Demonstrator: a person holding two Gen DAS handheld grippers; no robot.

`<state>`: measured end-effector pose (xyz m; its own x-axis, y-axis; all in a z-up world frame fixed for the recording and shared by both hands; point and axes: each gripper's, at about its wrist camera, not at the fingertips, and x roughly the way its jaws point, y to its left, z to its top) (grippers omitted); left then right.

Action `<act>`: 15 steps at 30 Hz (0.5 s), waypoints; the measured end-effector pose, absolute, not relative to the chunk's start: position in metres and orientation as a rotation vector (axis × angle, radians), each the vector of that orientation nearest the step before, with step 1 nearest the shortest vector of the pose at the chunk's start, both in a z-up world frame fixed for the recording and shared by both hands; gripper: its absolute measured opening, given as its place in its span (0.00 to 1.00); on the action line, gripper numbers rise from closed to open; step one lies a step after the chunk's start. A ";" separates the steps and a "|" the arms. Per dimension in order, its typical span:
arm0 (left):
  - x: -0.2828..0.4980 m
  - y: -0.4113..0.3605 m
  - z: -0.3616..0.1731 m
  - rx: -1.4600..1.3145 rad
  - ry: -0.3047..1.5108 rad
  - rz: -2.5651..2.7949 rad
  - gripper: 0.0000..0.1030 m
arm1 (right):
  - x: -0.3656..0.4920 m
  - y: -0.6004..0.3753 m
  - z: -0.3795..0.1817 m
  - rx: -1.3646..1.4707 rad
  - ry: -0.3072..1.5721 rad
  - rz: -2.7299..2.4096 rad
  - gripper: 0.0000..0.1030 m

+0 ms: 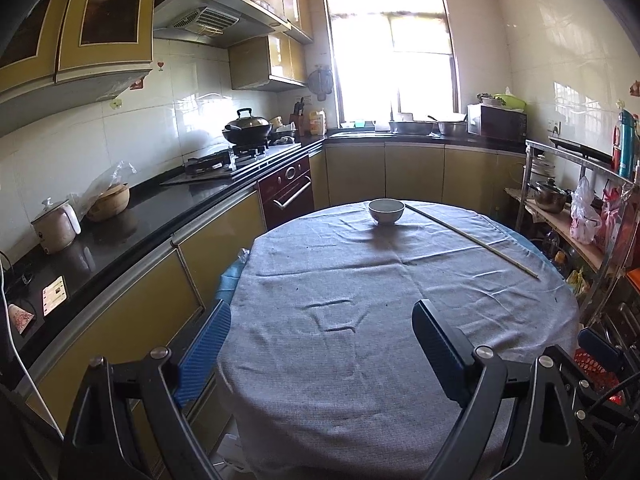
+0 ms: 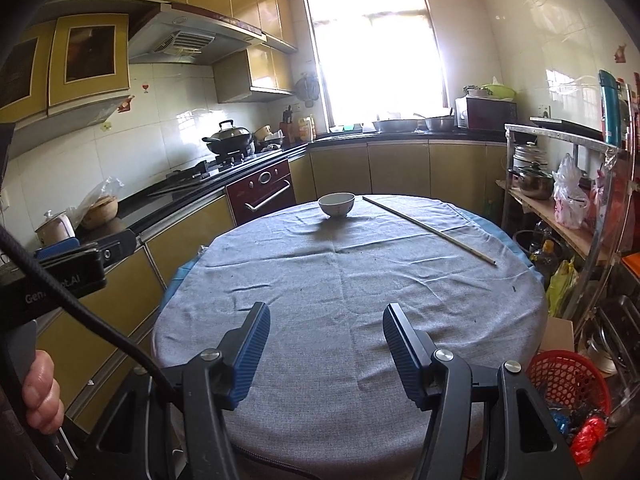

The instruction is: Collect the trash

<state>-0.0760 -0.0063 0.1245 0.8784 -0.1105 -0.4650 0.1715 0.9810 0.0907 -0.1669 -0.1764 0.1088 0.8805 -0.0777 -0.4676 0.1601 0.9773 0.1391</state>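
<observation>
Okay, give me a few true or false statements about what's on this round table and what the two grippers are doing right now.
1. A white bowl stands upright on the grey tablecloth. True.
2. A long thin stick lies inside the bowl. False: it lies on the cloth, apart from the bowl.
3. The right gripper holds nothing. True.
4. The left gripper is clamped on the bowl. False: it is open and empty, short of the bowl.
5. The red mesh basket sits on the table. False: it is beside it, lower down.
</observation>
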 end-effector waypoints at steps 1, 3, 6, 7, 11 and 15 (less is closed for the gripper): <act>-0.076 -0.007 0.124 0.133 0.475 -0.147 0.89 | -0.167 -0.177 0.109 0.177 0.477 -0.124 0.61; -0.077 -0.007 0.124 0.135 0.476 -0.149 0.89 | -0.166 -0.177 0.110 0.176 0.476 -0.123 0.61; -0.077 -0.007 0.124 0.135 0.477 -0.146 0.89 | -0.166 -0.177 0.110 0.176 0.475 -0.123 0.61; -0.077 -0.007 0.124 0.135 0.478 -0.146 0.90 | -0.166 -0.177 0.110 0.175 0.474 -0.123 0.61; -0.075 -0.005 0.123 0.134 0.482 -0.139 0.90 | -0.167 -0.176 0.109 0.165 0.476 -0.123 0.61; -0.075 -0.005 0.121 0.129 0.490 -0.137 0.90 | -0.167 -0.178 0.108 0.171 0.476 -0.127 0.61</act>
<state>-0.0749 -0.0046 0.1206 0.8737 -0.1000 -0.4760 0.1618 0.9826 0.0906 -0.1668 -0.1782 0.1082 0.8816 -0.0815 -0.4649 0.1611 0.9778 0.1340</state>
